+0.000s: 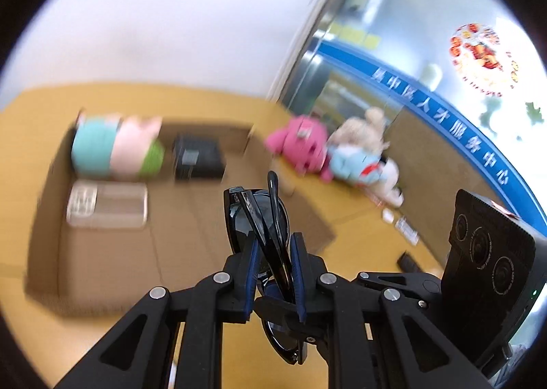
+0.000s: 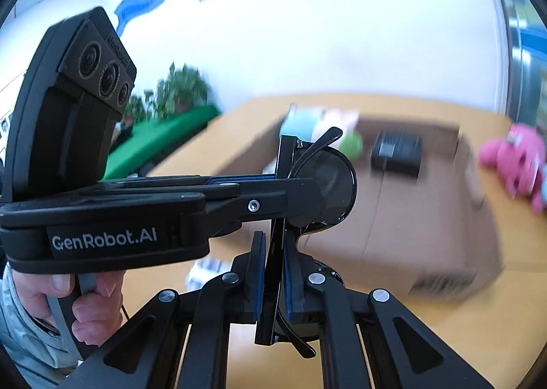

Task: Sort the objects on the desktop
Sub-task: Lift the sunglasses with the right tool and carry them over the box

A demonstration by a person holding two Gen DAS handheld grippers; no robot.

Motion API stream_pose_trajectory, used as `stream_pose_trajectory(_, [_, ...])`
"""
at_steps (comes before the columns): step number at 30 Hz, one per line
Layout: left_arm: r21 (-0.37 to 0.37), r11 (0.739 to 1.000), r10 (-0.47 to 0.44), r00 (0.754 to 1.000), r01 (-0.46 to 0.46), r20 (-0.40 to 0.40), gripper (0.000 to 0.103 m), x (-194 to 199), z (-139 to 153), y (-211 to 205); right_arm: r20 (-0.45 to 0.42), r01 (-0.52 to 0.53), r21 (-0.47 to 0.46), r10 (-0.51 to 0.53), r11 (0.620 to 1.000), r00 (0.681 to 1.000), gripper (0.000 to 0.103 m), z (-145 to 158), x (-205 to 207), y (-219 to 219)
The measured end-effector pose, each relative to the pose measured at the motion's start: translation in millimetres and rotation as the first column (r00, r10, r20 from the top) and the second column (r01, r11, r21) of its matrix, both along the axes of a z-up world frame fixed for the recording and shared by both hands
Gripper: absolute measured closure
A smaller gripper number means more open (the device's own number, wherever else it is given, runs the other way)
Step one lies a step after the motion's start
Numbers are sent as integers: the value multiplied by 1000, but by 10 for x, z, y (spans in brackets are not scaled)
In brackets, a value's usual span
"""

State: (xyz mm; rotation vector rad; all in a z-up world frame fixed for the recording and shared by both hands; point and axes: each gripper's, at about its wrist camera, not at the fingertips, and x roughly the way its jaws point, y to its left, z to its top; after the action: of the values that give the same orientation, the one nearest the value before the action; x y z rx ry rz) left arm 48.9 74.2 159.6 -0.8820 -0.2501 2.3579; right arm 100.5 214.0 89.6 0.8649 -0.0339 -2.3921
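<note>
My left jaws and right jaws both pinched folded black sunglasses — held in air above desk, near cardboard box — plush toys at desk's far edge.

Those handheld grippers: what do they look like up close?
Both are black plastic linkages with silver rivets and blue finger pads. The left gripper carries white GenRobot.AI lettering and a three-lens camera block. The hand gripping its grey trigger wears a pale grey-blue sleeve.
</note>
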Motion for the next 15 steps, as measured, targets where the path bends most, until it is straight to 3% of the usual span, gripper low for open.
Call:
stream_pose_trajectory(4, [-5, 999, -37, 997, 36, -67, 86, -359, 364, 137, -71, 31, -3, -31, 1000, 997, 95, 384, -375, 80])
stream_pose_trajectory(8, [13, 997, -79, 995, 80, -60, 86, -864, 564, 306, -76, 63, -3, -63, 998, 995, 96, 621, -883, 214])
stream_pose_trajectory(11, [21, 995, -101, 994, 102, -29, 86, -1243, 543, 444, -42, 87, 12, -87, 996, 995, 96, 641, -1289, 327])
stream_pose_trajectory(15, [40, 991, -134, 987, 131, 86, 86, -1779, 210, 651, 80, 123, 8, -123, 992, 989, 96, 410, -1861, 544])
